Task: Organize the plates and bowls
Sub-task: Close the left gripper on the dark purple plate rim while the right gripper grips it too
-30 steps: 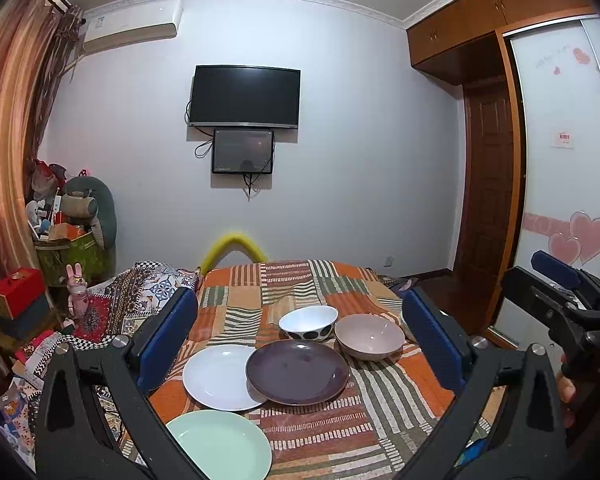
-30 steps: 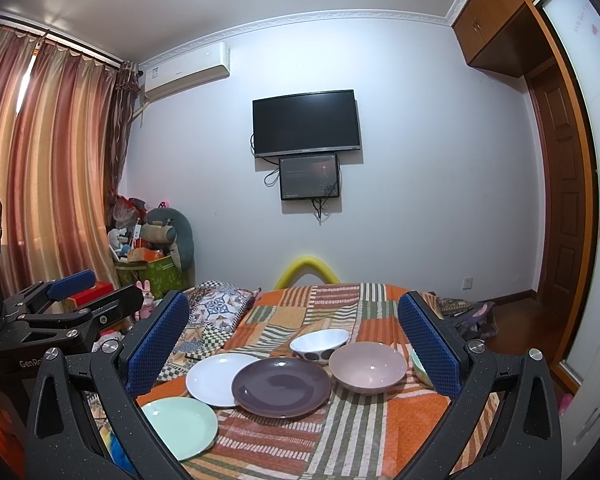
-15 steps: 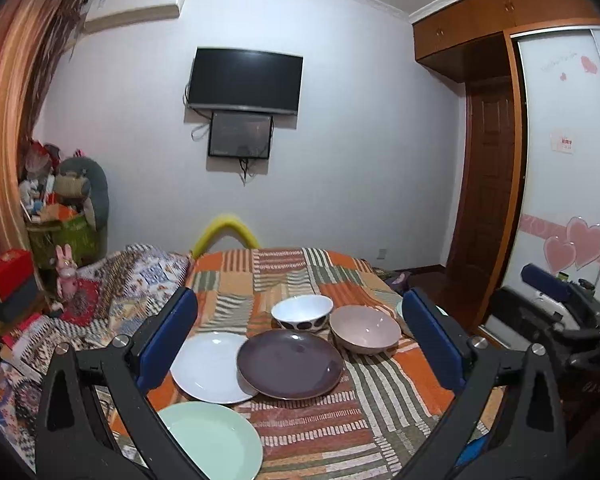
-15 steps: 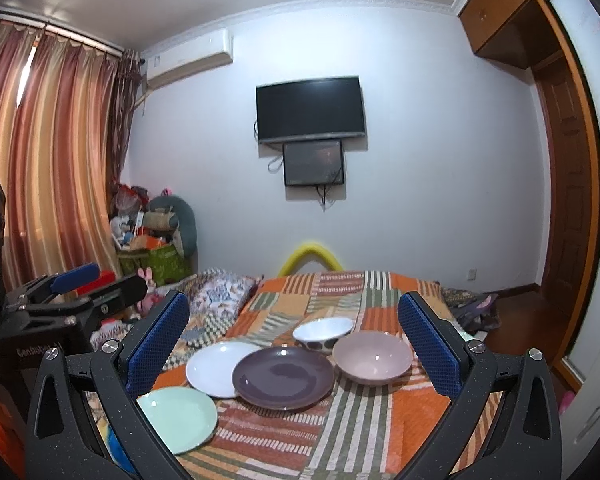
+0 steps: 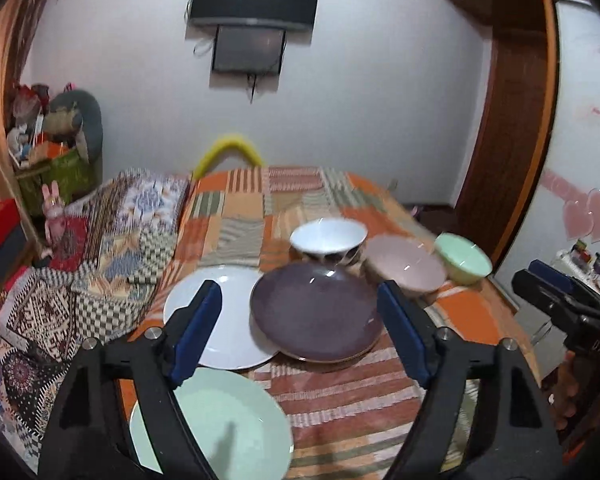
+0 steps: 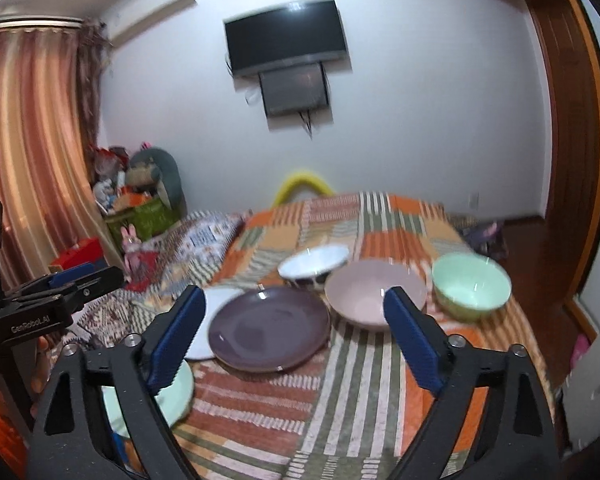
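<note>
On the striped cloth lie a purple plate [image 5: 316,314] [image 6: 270,326], a white plate [image 5: 224,316] [image 6: 216,300] partly under it, and a mint plate [image 5: 220,424] [image 6: 172,394] nearest me. Behind stand a white patterned bowl [image 5: 328,242] [image 6: 312,266], a pink bowl [image 5: 404,266] [image 6: 370,296] and a mint bowl [image 5: 462,258] [image 6: 470,286]. My left gripper [image 5: 300,336] is open above the plates. My right gripper [image 6: 294,336] is open above the purple plate and the pink bowl. Both are empty.
The table [image 5: 340,400] has a patchwork cloth; its right edge drops to the floor by a wooden door [image 5: 504,136]. A patterned blanket [image 5: 100,248] lies left of it. Toys and boxes [image 5: 48,152] are piled at the far left.
Both grippers have tilted down and moved closer to the table. The dishes now sit larger and higher in view, and the mint bowl has come into sight.
</note>
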`<state>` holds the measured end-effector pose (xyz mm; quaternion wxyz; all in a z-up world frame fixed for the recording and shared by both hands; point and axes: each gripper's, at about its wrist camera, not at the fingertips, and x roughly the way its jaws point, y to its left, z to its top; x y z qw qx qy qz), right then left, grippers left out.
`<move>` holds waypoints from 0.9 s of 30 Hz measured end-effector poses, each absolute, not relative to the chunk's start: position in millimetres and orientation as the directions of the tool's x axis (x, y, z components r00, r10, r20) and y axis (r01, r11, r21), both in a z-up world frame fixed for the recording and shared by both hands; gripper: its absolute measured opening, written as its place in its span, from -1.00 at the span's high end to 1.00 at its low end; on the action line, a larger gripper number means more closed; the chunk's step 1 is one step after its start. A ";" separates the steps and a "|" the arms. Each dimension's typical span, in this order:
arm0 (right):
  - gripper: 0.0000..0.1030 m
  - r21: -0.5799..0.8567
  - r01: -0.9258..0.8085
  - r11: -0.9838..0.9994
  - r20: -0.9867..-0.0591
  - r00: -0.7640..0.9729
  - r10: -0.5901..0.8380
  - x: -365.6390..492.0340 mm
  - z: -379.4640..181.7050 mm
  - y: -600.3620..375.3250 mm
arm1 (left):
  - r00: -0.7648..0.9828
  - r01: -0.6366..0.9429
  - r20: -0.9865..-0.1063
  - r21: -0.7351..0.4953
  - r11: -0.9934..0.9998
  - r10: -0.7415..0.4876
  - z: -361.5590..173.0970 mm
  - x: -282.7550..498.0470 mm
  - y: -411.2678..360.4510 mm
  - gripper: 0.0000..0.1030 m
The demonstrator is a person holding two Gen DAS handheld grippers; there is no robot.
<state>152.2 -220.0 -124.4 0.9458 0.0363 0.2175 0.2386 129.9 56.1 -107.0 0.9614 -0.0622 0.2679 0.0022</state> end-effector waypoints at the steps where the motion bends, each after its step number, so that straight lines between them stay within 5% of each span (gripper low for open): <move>1: -0.59 0.180 -0.431 0.884 -0.416 0.781 0.466 159.4 -130.5 -219.5 | 0.847 -0.043 -0.531 -0.113 0.993 -0.023 -112.0 136.4 58.8 -0.40; 6: -0.21 0.171 -0.421 0.891 -0.515 0.733 0.445 186.0 -152.1 -211.7 | 0.789 -0.064 -0.614 -0.105 0.992 -0.014 -142.3 176.0 75.8 0.06; 11: 0.17 0.162 -0.435 0.886 -0.581 0.683 0.442 212.0 -169.6 -199.7 | 0.729 -0.080 -0.684 -0.103 0.991 -0.013 -167.8 213.8 96.0 0.32; 27: 0.39 0.165 -0.437 0.884 -0.718 0.562 0.412 271.1 -219.9 -174.1 | 0.612 -0.027 -0.785 -0.148 0.989 -0.101 -222.9 288.1 121.5 0.35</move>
